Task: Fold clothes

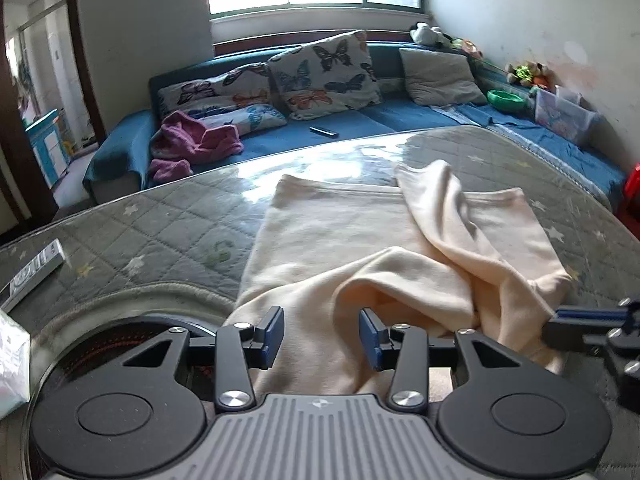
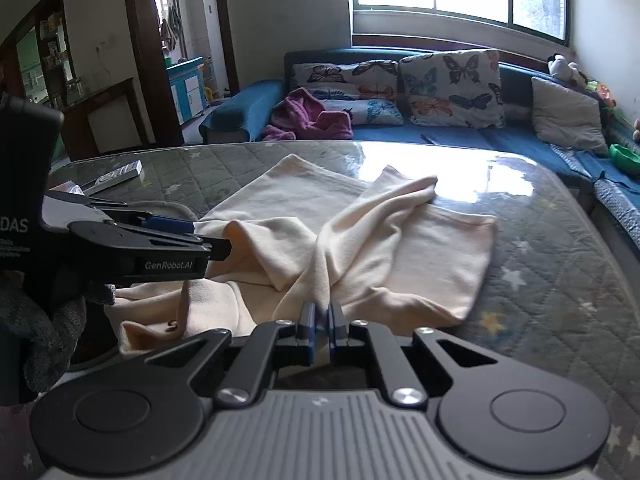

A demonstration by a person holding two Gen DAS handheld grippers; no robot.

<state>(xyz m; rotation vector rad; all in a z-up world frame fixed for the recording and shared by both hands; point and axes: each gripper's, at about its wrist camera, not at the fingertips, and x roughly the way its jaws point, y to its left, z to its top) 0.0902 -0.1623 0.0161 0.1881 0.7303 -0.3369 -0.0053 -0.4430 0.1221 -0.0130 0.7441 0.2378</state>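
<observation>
Cream garment (image 1: 360,240) lies rumpled on the table (image 1: 160,220), sleeves crossed. My left gripper (image 1: 321,336) is spread wide over the cloth. My right gripper (image 2: 319,330) is clamped on a fold of it.

Cream fleece garment (image 1: 360,232) spread mid-surface on glass-topped quilted surface (image 1: 168,216); white slim remote control (image 1: 34,270) at left edge; long blue sofa (image 1: 400,120) behind, bearing butterfly-print cushions (image 1: 326,74).
</observation>
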